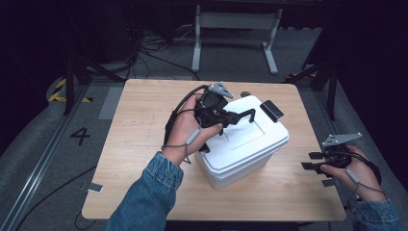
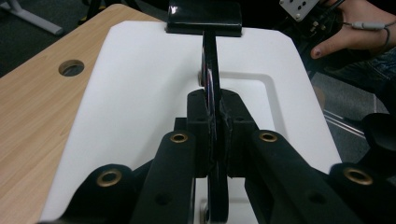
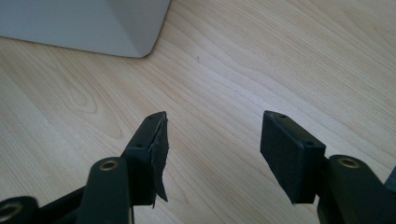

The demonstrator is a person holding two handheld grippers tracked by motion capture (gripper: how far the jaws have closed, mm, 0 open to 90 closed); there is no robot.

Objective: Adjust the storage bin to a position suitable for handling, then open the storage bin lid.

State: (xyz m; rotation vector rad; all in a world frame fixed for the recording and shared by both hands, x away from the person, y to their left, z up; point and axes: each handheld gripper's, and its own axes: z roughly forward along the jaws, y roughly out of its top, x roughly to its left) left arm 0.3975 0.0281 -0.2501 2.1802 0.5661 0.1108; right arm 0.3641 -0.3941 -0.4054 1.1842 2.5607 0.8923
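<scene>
The black handle of the white box stands up on edge between my left gripper's jaws, which are clamped tight on its thin bar; in the left gripper view the bar runs straight ahead of me to the black latch at the far edge of the lid. The lid lies right under that gripper, flat and white, with a shallow sunken panel around the handle. The box itself sits on the wooden table, turned at an angle, near the table's middle, below my left hand, which grips from above. Off to the left of my left gripper, beyond the lid's edge, there is a round hole in the tabletop. My right gripper hangs well away from the box, low over bare wood near the table's right edge, its jaws spread wide with nothing between them; the pad on its left jaw looks frayed and peeling. Ahead and to the left of it, a corner of the box's side shows. In the high view my right hand holds it level, jaws pointing toward the box.
</scene>
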